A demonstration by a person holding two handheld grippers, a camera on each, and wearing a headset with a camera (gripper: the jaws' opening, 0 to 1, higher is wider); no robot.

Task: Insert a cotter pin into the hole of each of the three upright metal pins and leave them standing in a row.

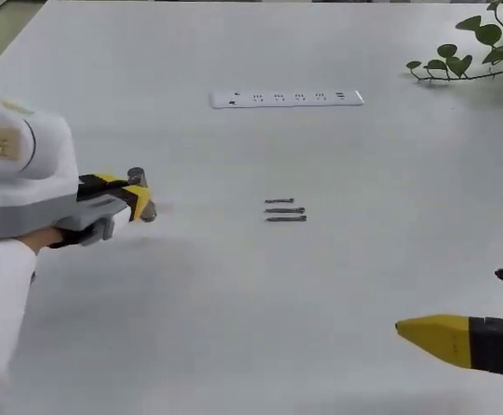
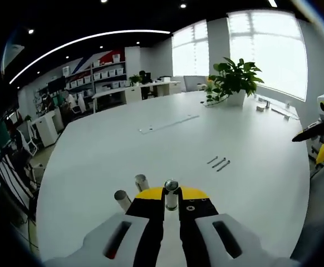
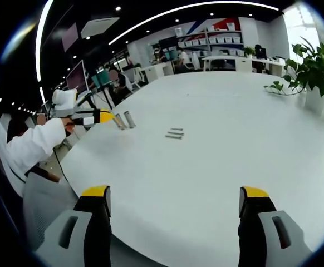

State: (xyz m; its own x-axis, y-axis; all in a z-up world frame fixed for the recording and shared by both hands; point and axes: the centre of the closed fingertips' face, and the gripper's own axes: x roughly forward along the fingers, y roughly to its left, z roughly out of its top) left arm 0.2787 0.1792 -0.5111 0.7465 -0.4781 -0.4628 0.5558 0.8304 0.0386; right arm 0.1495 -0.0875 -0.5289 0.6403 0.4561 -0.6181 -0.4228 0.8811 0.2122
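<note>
Three cotter pins [image 1: 284, 210] lie flat mid-table [image 1: 234, 328], parallel and side by side, long axes running left to right across my head view. They are thin, dark grey and slightly staggered. My left gripper [image 1: 142, 203] is clenched on one metal pin [image 2: 171, 192] — a short silvery cylinder, held upright. Two more metal pins [image 2: 141, 181] stand just beside it. My right gripper [image 3: 175, 194] is released, jaws wide apart.

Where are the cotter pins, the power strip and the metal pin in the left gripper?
cotter pins [image 1: 284, 210], head view, shaft of the middle one.
power strip [image 1: 286, 98], head view, middle of its top face.
metal pin [image 2: 171, 196], left gripper view, side just below its top.
</note>
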